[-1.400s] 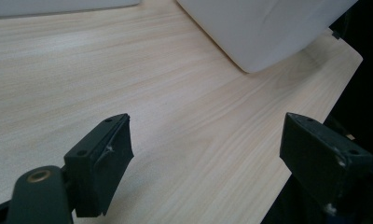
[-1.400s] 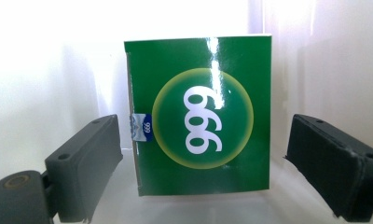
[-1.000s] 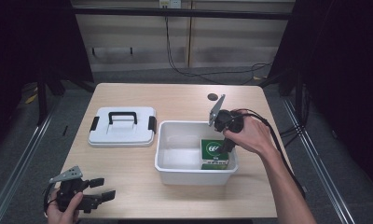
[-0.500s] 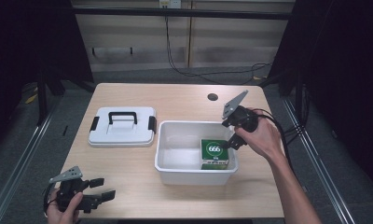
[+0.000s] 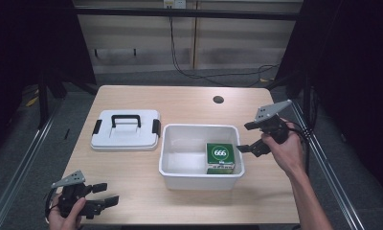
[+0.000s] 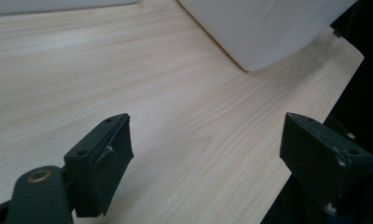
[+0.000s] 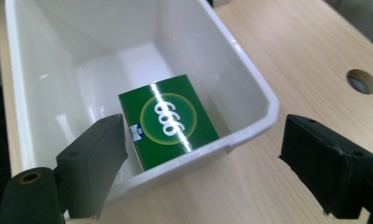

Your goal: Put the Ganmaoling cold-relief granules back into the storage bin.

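Green box sits inside white bin, at the bin's right end, up against the right wall. Top face: dark green, yellow-green ring w/ "666" in white centred, small white/blue label strip along one edge. Glossy, light glare streak across the digits in right gripper view. Roughly cube-shaped, edges crisp, no visible dents. Lies flat on bin floor, top face up. Rest of the bin floor bare.

Bin: open-top, white plastic, rounded rim, mid-table slightly right of centre. White lid w/ black handle and black side clips lies flat on table to the left of bin, just beside it, not touching as far as I can tell.

Right gripper: held in person's right hand just outside bin's right wall, above table, jaws spread wide, nothing between them. Its cam looks down over the bin rim at the box; jaws straddle the rim corner, not touching box.

Left gripper: near-left table corner, in left hand, low over table. Jaws apart, empty; bare wood between them. Bin corner visible up top in left gripper view.

Small round hole in tabletop far-right.
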